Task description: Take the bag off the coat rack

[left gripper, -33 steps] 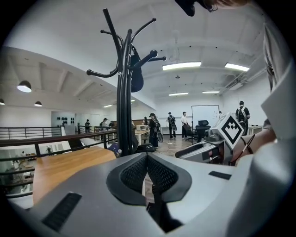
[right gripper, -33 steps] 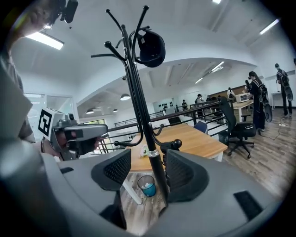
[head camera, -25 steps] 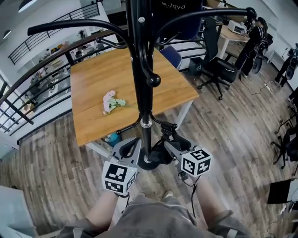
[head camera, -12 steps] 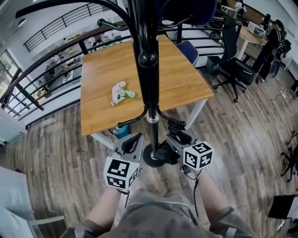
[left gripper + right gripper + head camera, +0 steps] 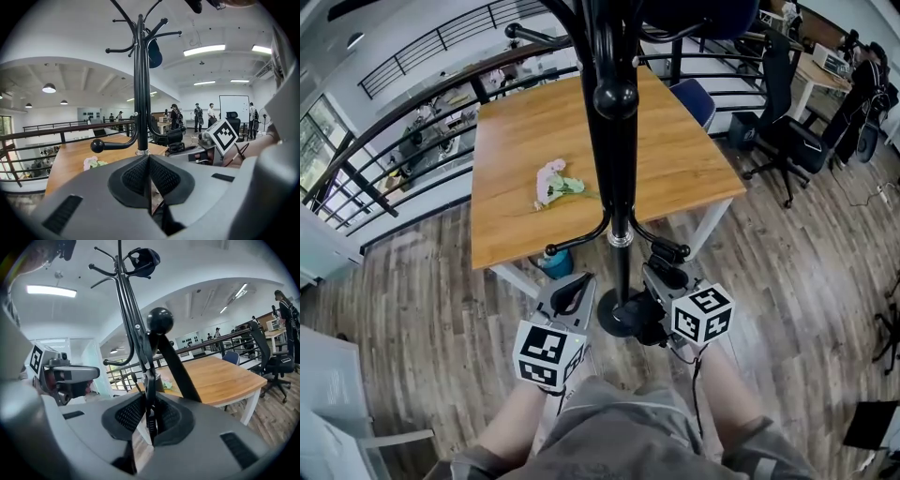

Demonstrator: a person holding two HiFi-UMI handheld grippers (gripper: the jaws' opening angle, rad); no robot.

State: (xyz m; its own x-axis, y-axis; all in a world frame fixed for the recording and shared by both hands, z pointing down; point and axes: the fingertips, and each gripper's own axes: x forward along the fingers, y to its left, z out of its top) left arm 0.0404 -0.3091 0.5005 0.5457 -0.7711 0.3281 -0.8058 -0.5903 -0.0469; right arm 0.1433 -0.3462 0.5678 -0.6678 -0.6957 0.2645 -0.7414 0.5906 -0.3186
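Note:
The black coat rack [image 5: 619, 187] stands right in front of me, its base [image 5: 623, 323] between my two grippers. The dark blue bag [image 5: 153, 54] hangs from a top hook, high above both grippers; its lower edge shows at the head view's top [image 5: 694, 14], and the right gripper view shows it as a dark rounded shape [image 5: 143, 261]. My left gripper [image 5: 575, 292] sits left of the base, shut with nothing in it [image 5: 149, 161]. My right gripper [image 5: 666, 272] is right of the base below a low hook [image 5: 667, 249]; its jaws are closing, almost together, and I see nothing held [image 5: 149, 404].
A wooden table [image 5: 675, 159] stands behind the rack with a small bunch of pink flowers [image 5: 555, 183] on it. A black railing [image 5: 412, 103] runs behind the table. Office chairs [image 5: 787, 131] stand at the right. A ball-tipped hook [image 5: 616, 97] juts toward me.
The right gripper's jaws have come together from wide open. Both grippers stay low by the rack's base; my head view has shifted, so rack and table sit further right and lower.

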